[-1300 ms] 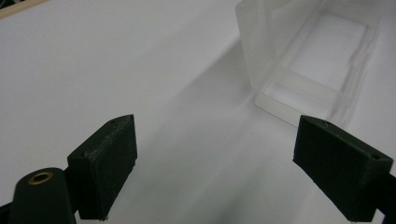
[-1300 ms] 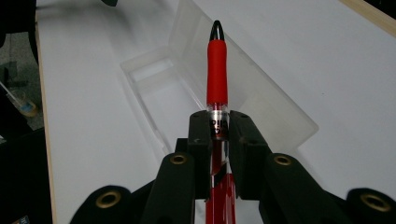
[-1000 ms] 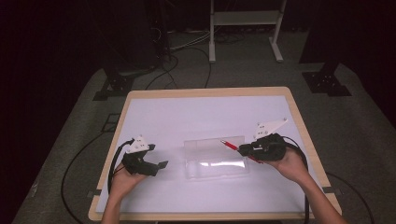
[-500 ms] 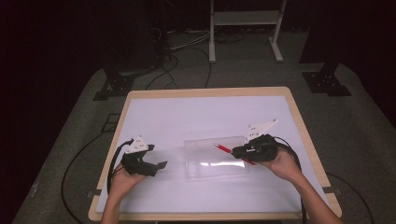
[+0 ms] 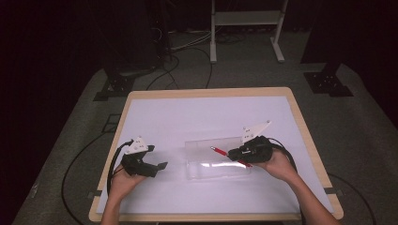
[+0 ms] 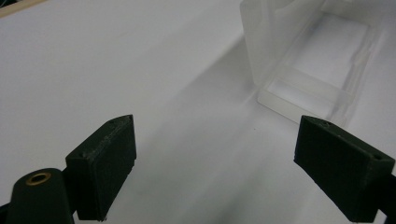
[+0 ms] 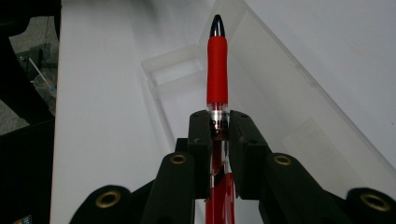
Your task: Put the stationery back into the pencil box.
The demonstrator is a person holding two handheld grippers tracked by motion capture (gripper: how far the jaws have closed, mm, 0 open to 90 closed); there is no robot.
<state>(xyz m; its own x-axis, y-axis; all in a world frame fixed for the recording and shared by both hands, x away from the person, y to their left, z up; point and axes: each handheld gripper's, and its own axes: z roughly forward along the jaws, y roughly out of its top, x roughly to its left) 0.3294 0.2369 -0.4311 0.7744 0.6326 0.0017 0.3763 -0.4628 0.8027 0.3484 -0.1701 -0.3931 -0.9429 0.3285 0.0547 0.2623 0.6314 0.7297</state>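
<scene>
Right tongs (image 7: 218,140) pinching red pen (image 7: 217,70), tip pointing ahead along clear case (image 7: 299,107), its long axis directly below. Left tongs (image 6: 224,172) spread, empty, case end just ahead.

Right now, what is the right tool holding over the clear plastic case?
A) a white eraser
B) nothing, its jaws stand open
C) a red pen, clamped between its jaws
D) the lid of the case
C: in the right gripper view the right tool is shut on the red pen, whose tip points out over the open clear plastic case.
</scene>
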